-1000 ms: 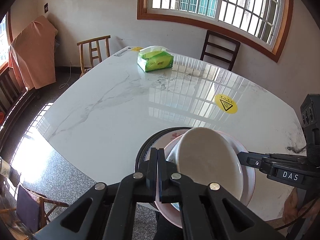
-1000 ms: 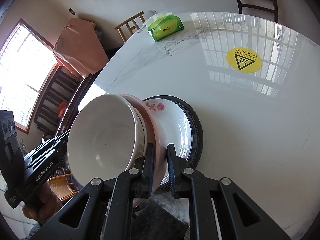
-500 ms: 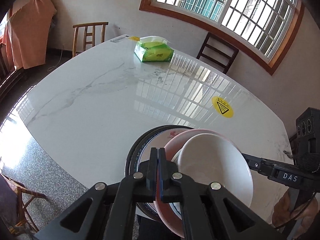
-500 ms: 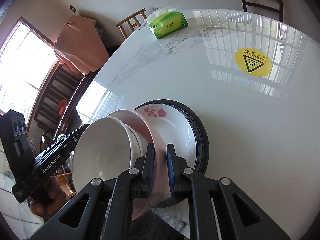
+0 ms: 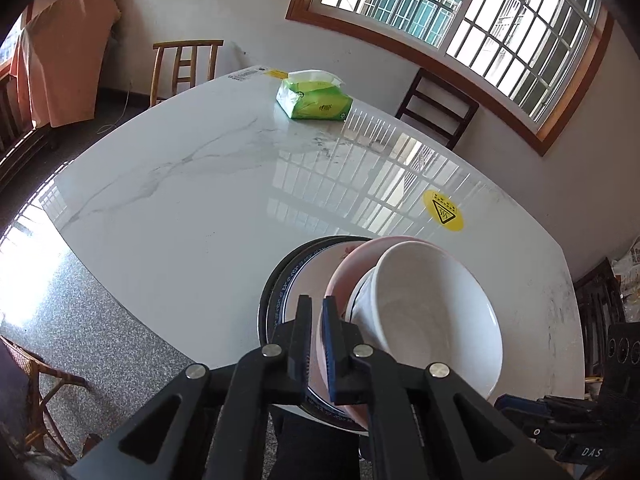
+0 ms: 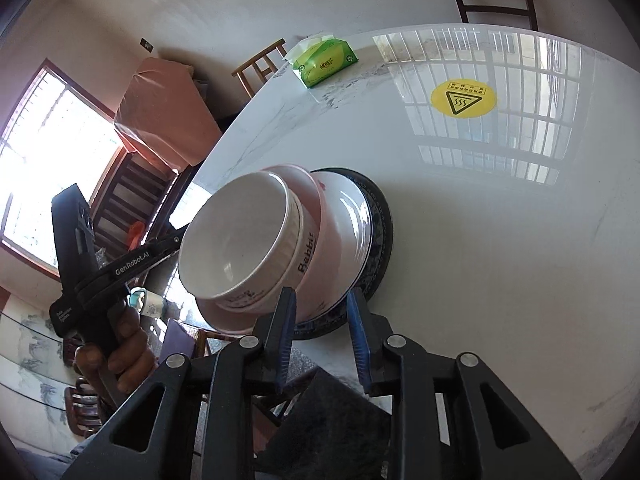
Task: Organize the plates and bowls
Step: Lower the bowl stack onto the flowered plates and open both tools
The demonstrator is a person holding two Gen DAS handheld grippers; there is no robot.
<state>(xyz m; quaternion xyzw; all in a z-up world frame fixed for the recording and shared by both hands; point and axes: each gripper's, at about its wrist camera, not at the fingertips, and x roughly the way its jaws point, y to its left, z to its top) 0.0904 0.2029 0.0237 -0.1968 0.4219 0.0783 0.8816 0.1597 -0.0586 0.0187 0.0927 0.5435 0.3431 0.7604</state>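
Nested bowls being set onto the stacked plates at the near edge of the marble table [image 5: 192,216].

The left gripper [image 5: 317,344] is clamped on the rim of the pink bowl [image 6: 316,216], which tilts over the floral white plate [image 6: 356,220] and dark-rimmed plate [image 6: 382,216] beneath; that pinch seems to steady the load as it settles. The right gripper [image 6: 320,336] has just been opening, its blue pads clear of the rim, apparently letting go. A white bowl [image 6: 236,236] nests on top; the bowl under it reads "Rabbit". The left tool reads "GenRobot.AI", the right "DAS". A yellow hot-surface sticker [image 6: 464,100] and green tissue pack [image 5: 314,100] lie farther off.
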